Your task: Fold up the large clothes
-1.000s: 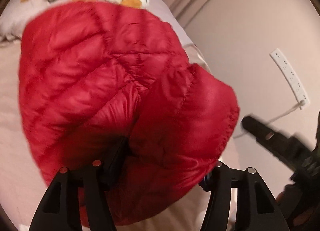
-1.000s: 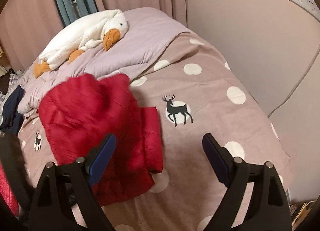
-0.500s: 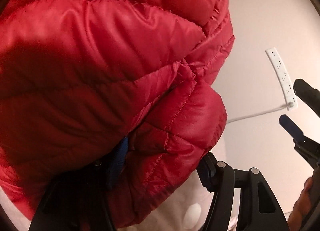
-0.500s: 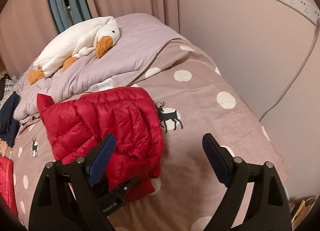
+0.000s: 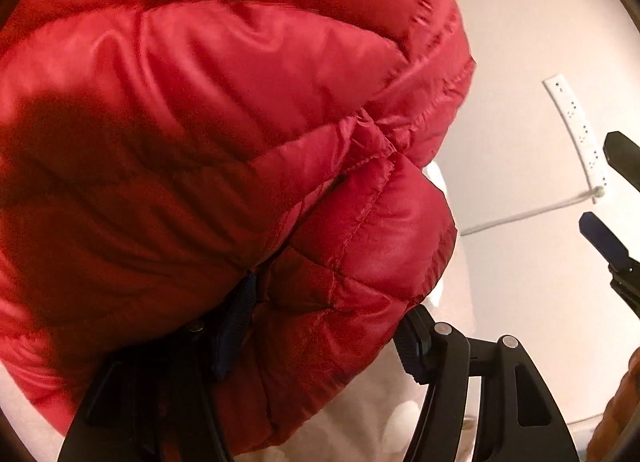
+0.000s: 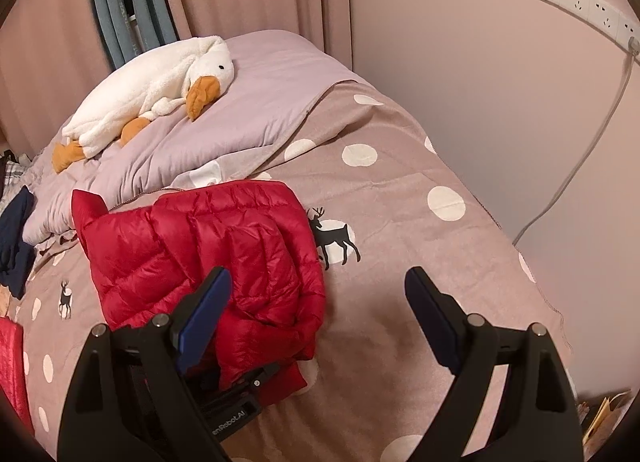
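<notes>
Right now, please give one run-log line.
left gripper: shut on red down jacket | right gripper: open, empty | jacket: folded over on bed

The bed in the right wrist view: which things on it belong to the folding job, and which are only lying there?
Belongs to the job:
- red puffer jacket, folded over on the bedcover
- left claw, with a thick fold of the jacket between its fingers
- right claw, open and empty

Just lying about:
- plush goose
- lilac pillow
- dark blue garment
</notes>
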`<move>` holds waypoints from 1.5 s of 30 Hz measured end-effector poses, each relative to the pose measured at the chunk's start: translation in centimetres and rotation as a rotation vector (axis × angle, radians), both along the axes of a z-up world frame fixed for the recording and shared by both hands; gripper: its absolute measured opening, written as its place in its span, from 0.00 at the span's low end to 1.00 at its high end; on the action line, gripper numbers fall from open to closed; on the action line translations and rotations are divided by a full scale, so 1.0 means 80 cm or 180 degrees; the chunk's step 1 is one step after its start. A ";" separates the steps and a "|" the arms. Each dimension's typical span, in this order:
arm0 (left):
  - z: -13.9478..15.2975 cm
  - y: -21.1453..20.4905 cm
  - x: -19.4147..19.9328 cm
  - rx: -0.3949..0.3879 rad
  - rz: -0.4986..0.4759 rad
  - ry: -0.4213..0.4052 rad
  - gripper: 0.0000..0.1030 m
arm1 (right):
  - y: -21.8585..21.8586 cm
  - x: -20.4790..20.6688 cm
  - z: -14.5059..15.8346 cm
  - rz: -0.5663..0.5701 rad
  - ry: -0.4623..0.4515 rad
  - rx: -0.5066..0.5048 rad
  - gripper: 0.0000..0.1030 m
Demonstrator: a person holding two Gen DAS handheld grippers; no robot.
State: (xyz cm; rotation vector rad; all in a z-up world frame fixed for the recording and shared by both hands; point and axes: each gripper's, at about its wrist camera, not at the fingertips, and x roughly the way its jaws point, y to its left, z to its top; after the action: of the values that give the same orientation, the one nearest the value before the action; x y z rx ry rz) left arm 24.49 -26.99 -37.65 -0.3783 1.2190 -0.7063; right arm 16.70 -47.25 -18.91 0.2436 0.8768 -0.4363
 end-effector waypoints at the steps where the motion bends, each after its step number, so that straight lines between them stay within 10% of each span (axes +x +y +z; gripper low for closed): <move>1: 0.005 -0.001 -0.001 0.0058 0.0005 -0.0024 0.63 | 0.001 0.001 -0.001 0.0001 0.0011 -0.0004 0.86; 17: 0.090 -0.047 -0.035 0.0789 0.0230 -0.0413 0.64 | 0.019 0.000 -0.010 0.0034 0.0126 0.0142 0.87; 31: 0.142 -0.037 -0.076 0.0689 0.0584 -0.0422 0.64 | 0.052 0.006 0.011 0.0078 0.0091 0.0088 0.87; 45: 0.175 0.119 -0.064 0.0762 0.1321 -0.0594 0.64 | 0.112 0.024 0.013 0.0291 0.0125 0.0068 0.87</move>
State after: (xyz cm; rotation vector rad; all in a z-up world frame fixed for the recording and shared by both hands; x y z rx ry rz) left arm 19.35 -17.47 -23.63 -0.3431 0.9919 -0.2290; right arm 18.66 -38.25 -17.88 0.2143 0.9277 -0.3479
